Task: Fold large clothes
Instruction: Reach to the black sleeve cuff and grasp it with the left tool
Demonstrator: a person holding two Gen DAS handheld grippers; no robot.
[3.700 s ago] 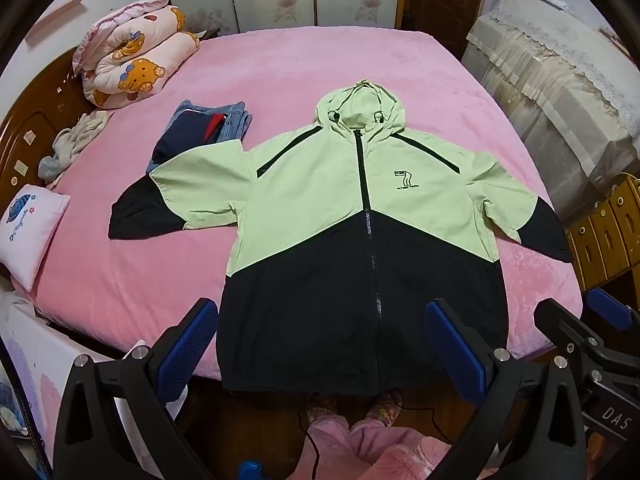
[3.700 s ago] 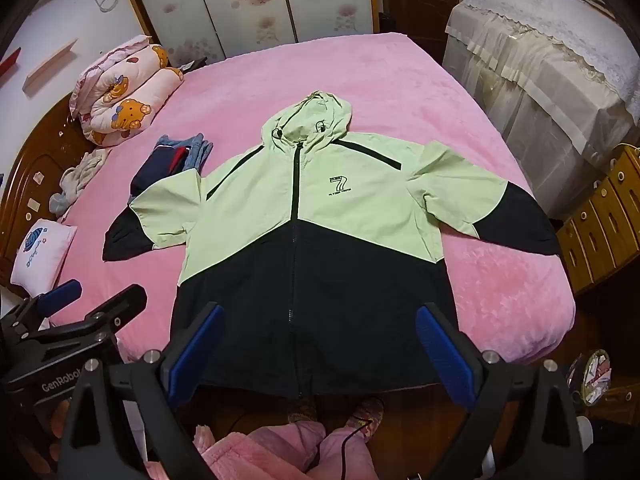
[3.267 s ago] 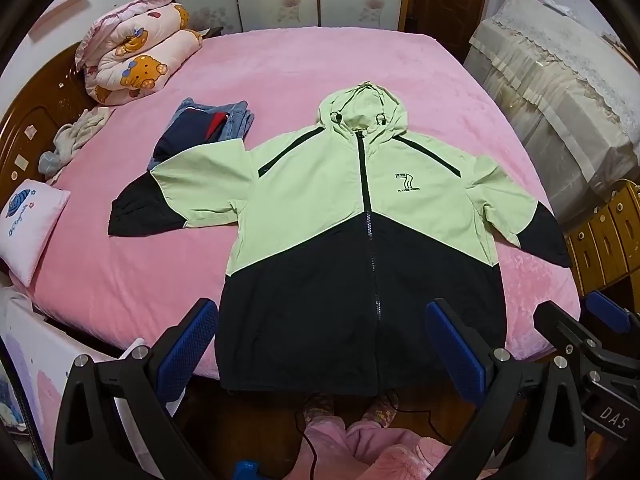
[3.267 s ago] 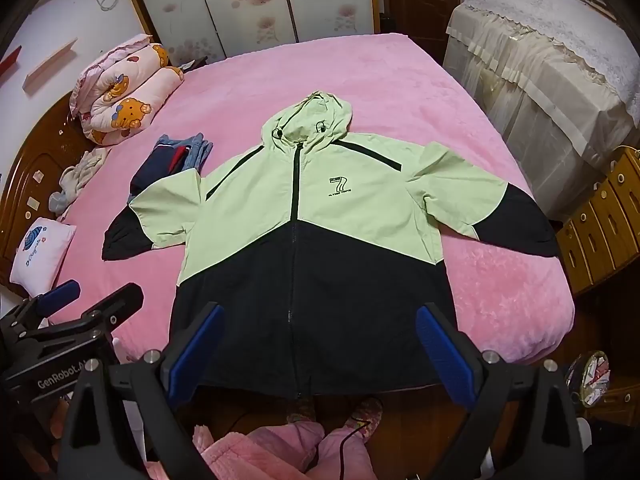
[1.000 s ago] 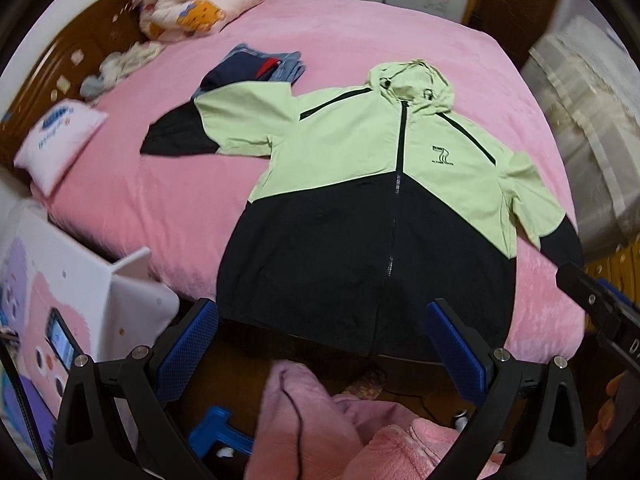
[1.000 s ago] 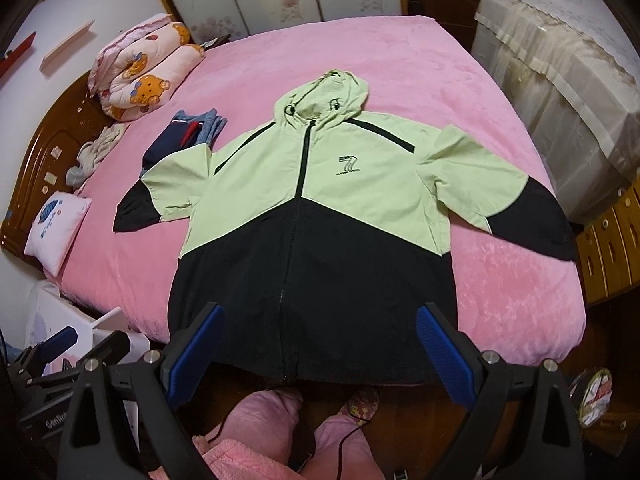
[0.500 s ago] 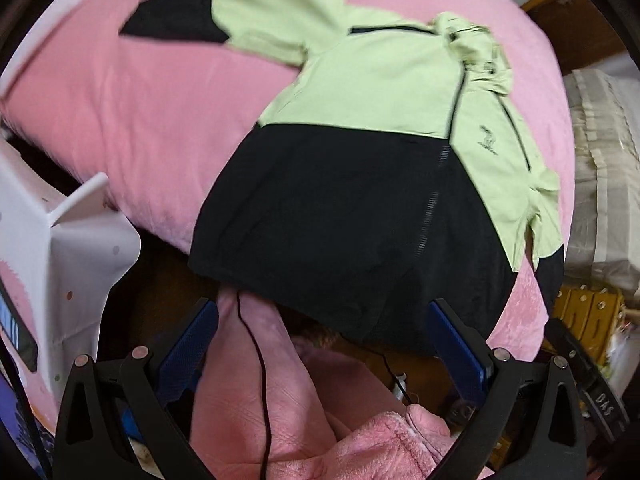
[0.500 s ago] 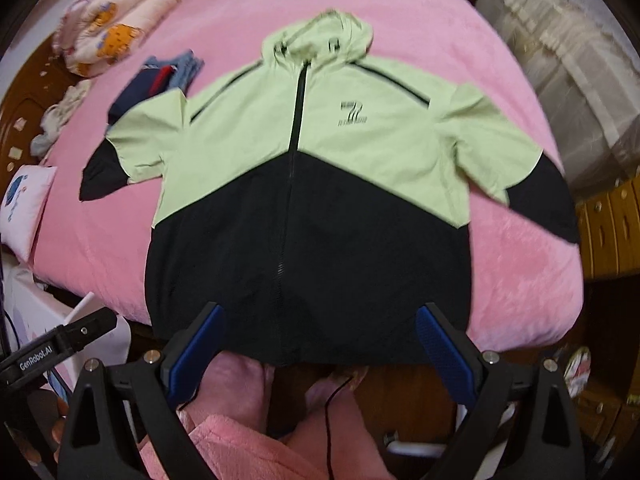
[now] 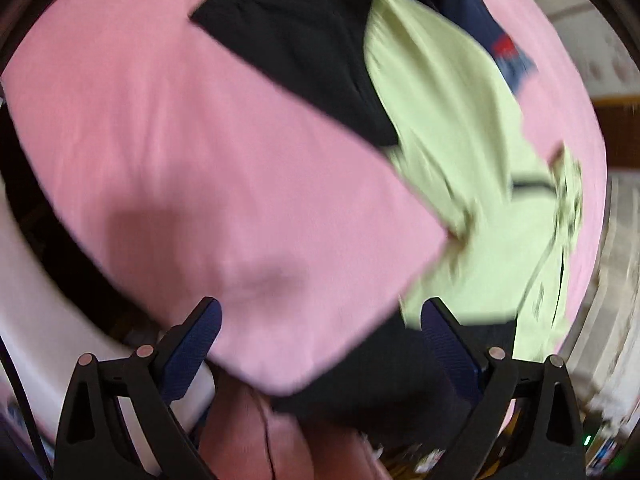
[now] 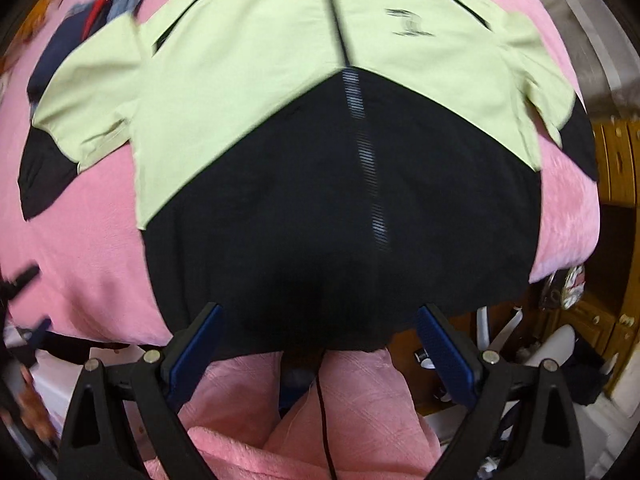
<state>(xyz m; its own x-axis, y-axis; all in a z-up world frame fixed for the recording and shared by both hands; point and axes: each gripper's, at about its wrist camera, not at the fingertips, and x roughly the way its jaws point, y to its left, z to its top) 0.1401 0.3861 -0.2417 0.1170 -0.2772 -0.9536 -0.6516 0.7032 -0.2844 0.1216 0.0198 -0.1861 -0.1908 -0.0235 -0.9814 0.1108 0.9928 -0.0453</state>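
The light green and black zip-up hooded jacket point(image 10: 304, 128) lies spread flat, front up, on the pink plush bedspread point(image 9: 200, 168), its black hem at the near bed edge. The right gripper point(image 10: 318, 340) hovers over the hem, jaws spread wide, gripping nothing. The left gripper point(image 9: 320, 336) hovers over bare bedspread beside the jacket's left side, jaws likewise spread and empty. A folded dark blue garment point(image 9: 480, 20), blurred, apparently lies beyond the black-cuffed sleeve point(image 9: 304, 40).

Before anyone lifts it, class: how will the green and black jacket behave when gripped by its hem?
The jacket will probably sag limply: it lies flat, its hem drooping over the bed edge. It looks thin, so likely light. Smooth fabric may slip.
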